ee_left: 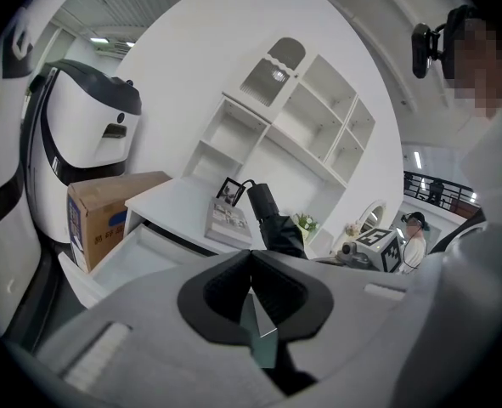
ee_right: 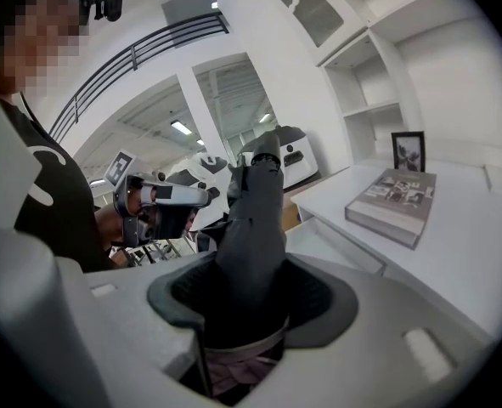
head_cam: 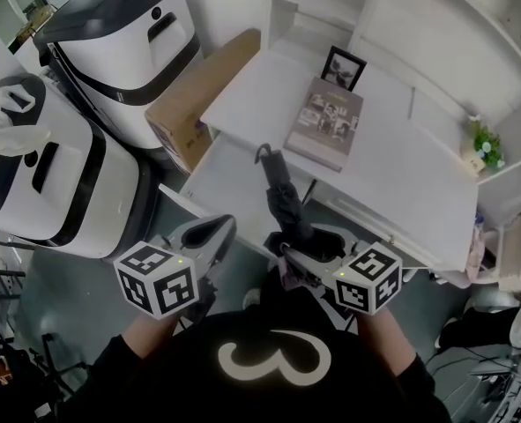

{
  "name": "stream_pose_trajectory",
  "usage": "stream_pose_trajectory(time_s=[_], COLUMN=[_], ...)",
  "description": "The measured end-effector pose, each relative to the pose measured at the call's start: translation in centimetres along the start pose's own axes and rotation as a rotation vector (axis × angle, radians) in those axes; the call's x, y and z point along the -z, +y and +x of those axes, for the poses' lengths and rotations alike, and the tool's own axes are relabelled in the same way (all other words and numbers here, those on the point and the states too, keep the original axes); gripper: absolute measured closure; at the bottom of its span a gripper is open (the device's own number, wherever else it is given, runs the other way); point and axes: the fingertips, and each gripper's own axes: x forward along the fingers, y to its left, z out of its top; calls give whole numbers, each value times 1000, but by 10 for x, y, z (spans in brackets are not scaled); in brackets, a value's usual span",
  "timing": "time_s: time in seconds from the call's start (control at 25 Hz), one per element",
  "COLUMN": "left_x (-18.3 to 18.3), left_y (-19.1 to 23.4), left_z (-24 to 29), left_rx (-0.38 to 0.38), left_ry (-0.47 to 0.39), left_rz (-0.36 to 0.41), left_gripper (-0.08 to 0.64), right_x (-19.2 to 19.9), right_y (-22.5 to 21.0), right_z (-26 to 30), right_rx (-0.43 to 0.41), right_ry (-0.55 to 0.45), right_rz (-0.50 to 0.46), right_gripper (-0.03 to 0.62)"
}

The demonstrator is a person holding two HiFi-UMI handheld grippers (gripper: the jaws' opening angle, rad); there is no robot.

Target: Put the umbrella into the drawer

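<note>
A folded black umbrella sticks forward out of my right gripper, which is shut on its lower end. Its handle end hangs over the open white drawer at the desk's front left. In the right gripper view the umbrella rises from between the pads of my right gripper, with the drawer beyond. My left gripper is to the left of the umbrella, near the drawer's front corner, holding nothing. In the left gripper view its pads meet at the tips of my left gripper; the umbrella and drawer lie ahead.
On the white desk lie a book and a small photo frame; a little plant stands at the right. A cardboard box and two white-and-black machines stand left of the drawer.
</note>
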Motion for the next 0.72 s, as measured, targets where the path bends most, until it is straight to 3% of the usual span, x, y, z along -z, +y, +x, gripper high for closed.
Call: stream_pose_trajectory(time_s=[0.72], left_x=[-30], left_y=[78], left_z=[21], left_rx=[-182], left_ry=[-33], left_rz=[-122], left_gripper=[551], right_x=[-5], right_y=[-68], right_z=[123], right_rx=[-101], right_ry=[282], right_rz=[-122], right_gripper=[368])
